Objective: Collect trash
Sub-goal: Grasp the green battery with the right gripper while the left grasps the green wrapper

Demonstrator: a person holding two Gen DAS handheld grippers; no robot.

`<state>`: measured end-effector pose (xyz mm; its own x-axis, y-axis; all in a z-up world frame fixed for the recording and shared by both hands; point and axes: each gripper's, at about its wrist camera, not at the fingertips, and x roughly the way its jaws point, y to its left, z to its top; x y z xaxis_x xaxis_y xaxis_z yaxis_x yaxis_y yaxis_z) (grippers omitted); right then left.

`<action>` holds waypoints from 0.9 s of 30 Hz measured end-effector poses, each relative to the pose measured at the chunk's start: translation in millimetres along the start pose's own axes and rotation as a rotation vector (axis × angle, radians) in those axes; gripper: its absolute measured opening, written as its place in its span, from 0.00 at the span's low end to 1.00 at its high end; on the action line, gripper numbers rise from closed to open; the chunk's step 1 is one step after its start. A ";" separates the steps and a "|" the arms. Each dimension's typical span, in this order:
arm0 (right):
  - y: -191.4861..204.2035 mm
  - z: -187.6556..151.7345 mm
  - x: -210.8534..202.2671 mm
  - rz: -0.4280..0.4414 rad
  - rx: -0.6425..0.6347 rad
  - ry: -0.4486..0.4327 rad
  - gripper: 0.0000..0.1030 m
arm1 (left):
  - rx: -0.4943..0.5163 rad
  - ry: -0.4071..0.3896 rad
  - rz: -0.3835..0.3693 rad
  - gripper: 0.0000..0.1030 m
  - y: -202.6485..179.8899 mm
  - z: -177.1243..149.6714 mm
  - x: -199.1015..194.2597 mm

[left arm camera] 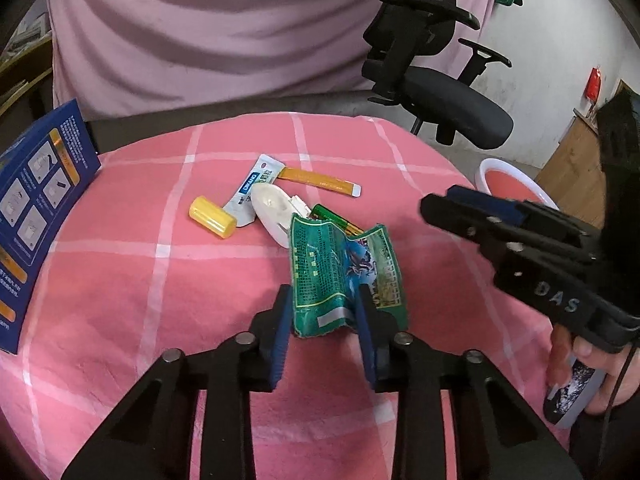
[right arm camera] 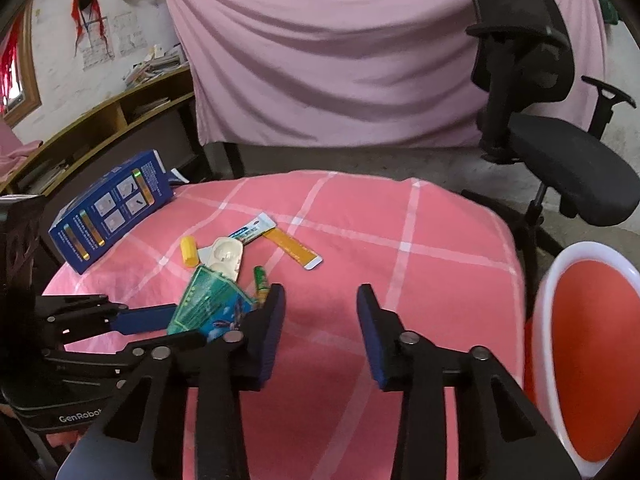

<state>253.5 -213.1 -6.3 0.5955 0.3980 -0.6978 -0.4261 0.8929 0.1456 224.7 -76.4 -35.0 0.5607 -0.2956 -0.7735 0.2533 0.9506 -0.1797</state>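
Observation:
A crumpled green wrapper (left arm camera: 320, 264) stands curled between the blue pads of my left gripper (left arm camera: 325, 312), which is shut on its near end. The right wrist view shows the same wrapper (right arm camera: 208, 296) in that gripper (right arm camera: 176, 324) at the left. My right gripper (right arm camera: 320, 312) is open over bare pink cloth, with nothing between its fingers; it also shows from the side (left arm camera: 436, 204). Behind the wrapper lie a white plastic case (left arm camera: 276, 216), a green battery (left arm camera: 336, 220), a yellow cap (left arm camera: 212, 217), a white sachet (left arm camera: 256, 184) and an orange strip (left arm camera: 320, 182).
The table wears a pink checked cloth (left arm camera: 120, 280). A blue box (left arm camera: 36, 208) stands at its left edge. A white basin with a red inside (right arm camera: 588, 352) sits off the table's right side. A black office chair (left arm camera: 440, 100) stands behind. A hand (left arm camera: 580, 380) grips the right tool.

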 end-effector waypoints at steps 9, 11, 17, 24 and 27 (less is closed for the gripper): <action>7.8 4.1 16.4 0.029 -0.019 0.048 0.27 | 0.008 -0.025 -0.021 0.11 3.0 -8.5 -12.9; 10.4 4.7 18.9 0.041 -0.028 0.057 0.26 | 0.014 -0.037 -0.005 0.11 6.6 -14.5 -20.8; 19.9 8.1 31.3 0.077 -0.044 0.089 0.20 | -0.019 -0.074 0.062 0.11 24.7 -25.4 -37.3; 23.3 8.2 55.1 0.116 -0.030 0.176 0.18 | -0.073 -0.093 0.117 0.11 32.1 -21.6 -38.3; 16.7 7.2 52.4 0.129 -0.002 0.175 0.08 | -0.073 -0.104 0.131 0.10 29.6 -21.3 -39.7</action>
<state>282.5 -175.8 -35.4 0.4087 0.4657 -0.7849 -0.4921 0.8367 0.2403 193.2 -34.5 -22.6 0.6646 -0.1734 -0.7268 0.1168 0.9849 -0.1282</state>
